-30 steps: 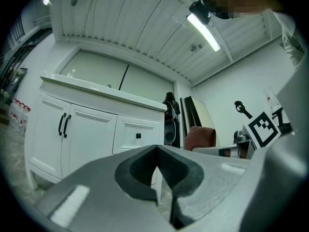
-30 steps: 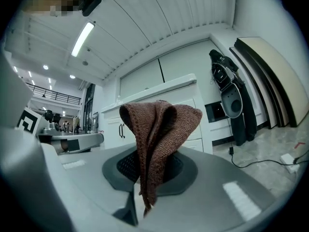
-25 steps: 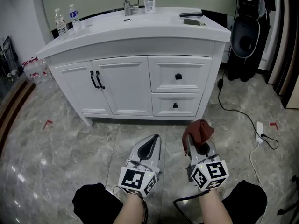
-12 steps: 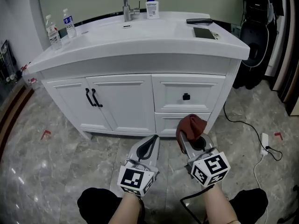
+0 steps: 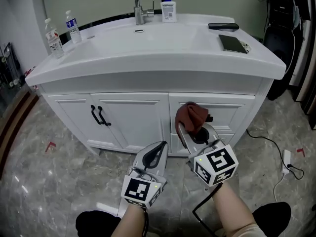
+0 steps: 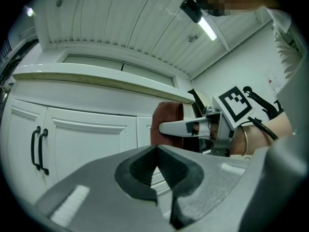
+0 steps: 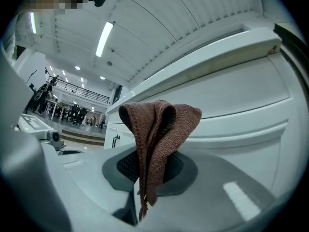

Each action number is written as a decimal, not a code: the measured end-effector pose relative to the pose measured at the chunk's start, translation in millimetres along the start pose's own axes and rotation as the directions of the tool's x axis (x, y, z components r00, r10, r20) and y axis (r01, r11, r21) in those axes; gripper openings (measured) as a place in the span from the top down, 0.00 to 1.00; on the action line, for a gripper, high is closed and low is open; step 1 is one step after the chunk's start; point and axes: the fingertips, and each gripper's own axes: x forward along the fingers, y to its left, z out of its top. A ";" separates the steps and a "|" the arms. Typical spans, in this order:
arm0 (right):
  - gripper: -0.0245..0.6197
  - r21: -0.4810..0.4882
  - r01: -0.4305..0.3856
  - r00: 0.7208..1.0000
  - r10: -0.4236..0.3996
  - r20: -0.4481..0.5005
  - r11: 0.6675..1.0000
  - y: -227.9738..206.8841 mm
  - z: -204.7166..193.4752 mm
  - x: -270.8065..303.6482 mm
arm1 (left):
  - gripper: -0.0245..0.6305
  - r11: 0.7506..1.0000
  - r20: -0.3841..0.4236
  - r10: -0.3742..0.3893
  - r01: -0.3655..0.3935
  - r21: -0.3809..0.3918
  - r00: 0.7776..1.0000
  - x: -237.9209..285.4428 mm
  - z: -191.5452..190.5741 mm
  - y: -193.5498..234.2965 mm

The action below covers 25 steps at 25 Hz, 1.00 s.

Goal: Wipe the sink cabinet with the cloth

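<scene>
A white sink cabinet (image 5: pixel 133 120) with two doors and drawers stands ahead under a white countertop (image 5: pixel 148 48). My right gripper (image 5: pixel 190 127) is shut on a brown cloth (image 5: pixel 191 115), which bunches above its tips close in front of the upper drawer (image 5: pixel 232 113). The same cloth (image 7: pixel 157 129) hangs folded between the jaws in the right gripper view, with the cabinet front (image 7: pixel 241 105) just behind it. My left gripper (image 5: pixel 157 152) is shut with nothing in it, lower and to the left, pointing at the cabinet (image 6: pixel 87 129). The cloth (image 6: pixel 166 122) also shows in the left gripper view.
On the countertop are two water bottles (image 5: pixel 59 31) at left, a faucet (image 5: pixel 134 1), a soap bottle (image 5: pixel 168 8), a phone (image 5: pixel 233 43) and a dark remote (image 5: pixel 223 26). Black door handles (image 5: pixel 98 115) sit on the left doors. A white cable (image 5: pixel 286 162) lies on the marble floor at right.
The view has closed in on the cabinet. My right gripper has carried the cloth up and forward, from over the floor to the upper drawer front. The left gripper stayed low.
</scene>
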 end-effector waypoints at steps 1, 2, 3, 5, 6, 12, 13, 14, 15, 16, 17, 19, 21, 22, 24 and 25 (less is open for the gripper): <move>0.84 -0.019 -0.009 1.000 0.009 0.004 1.000 1.4 1.1 9.1 | 0.96 1.000 -0.002 0.000 0.000 -0.001 1.000 0.3 0.5 2.1; 0.84 -0.037 -0.017 1.000 0.017 0.005 0.999 2.7 1.2 17.6 | 0.96 1.000 -0.004 0.001 -0.001 -0.004 1.000 0.1 0.4 4.1; 0.84 -0.051 -0.022 1.000 0.022 0.004 0.998 3.9 0.4 25.5 | 0.96 1.000 -0.005 0.003 -0.003 -0.006 1.000 -0.8 -0.6 6.0; 0.84 -0.061 -0.025 1.000 0.025 -0.005 0.998 4.4 -2.0 37.9 | 0.96 1.000 -0.010 0.010 -0.010 -0.002 1.000 -2.6 -3.8 9.1; 0.84 -0.060 -0.021 1.000 0.021 -0.010 0.998 3.1 -2.6 42.1 | 0.96 1.000 -0.013 0.013 -0.013 0.005 1.000 -2.8 -5.5 9.8; 0.84 -0.014 0.065 0.997 -0.065 -0.043 0.998 -22.3 -9.9 44.9 | 0.96 1.000 -0.006 0.007 -0.007 0.019 1.000 2.6 -7.2 2.4; 0.84 -0.009 0.081 0.996 -0.081 -0.048 0.997 -28.1 -11.0 42.8 | 0.96 1.000 -0.008 0.005 -0.004 0.017 1.000 2.8 -8.0 1.0; 0.84 -0.006 0.096 0.994 -0.096 -0.053 0.995 -33.6 -11.6 39.8 | 0.96 1.000 -0.011 0.003 -0.003 0.014 1.000 2.8 -8.4 -0.2; 0.84 -0.008 0.111 0.992 -0.112 -0.057 0.994 -38.7 -11.7 36.2 | 0.96 1.000 -0.014 0.004 -0.004 0.007 1.000 2.7 -8.5 -0.9; 0.84 -0.014 0.130 0.990 -0.131 -0.061 0.991 -43.6 -11.5 32.0 | 0.96 1.000 -0.014 0.005 -0.005 -0.004 1.000 2.5 -8.5 -1.1; 0.84 -0.024 0.152 0.986 -0.153 -0.065 0.988 -48.8 -11.5 27.7 | 0.96 1.000 -0.013 0.007 -0.007 -0.017 1.000 2.6 -8.7 -1.1; 0.84 -0.039 0.190 0.978 -0.193 -0.074 0.981 -60.0 -13.2 19.1 | 0.96 0.999 -0.008 0.008 -0.008 -0.036 1.000 3.6 -8.9 -2.5; 0.84 -0.038 0.220 0.972 -0.223 -0.081 0.975 -71.4 -16.3 10.3 | 0.96 1.000 -0.005 0.005 -0.006 -0.023 1.000 4.8 -9.0 -7.3; 0.84 -0.035 0.233 0.968 -0.236 -0.083 0.972 -77.1 -17.7 5.7 | 0.96 1.000 -0.005 0.003 -0.003 -0.006 1.000 5.0 -9.1 -10.9; 0.84 -0.029 0.255 0.963 -0.257 -0.087 0.967 -87.6 -20.0 -3.3 | 0.96 1.000 -0.007 -0.005 0.006 0.017 1.000 4.7 -9.9 -19.7; 0.84 -0.026 0.263 0.960 -0.264 -0.090 0.965 -92.2 -20.9 -7.6 | 0.96 1.000 -0.007 -0.012 0.013 0.013 1.000 4.1 -10.7 -24.1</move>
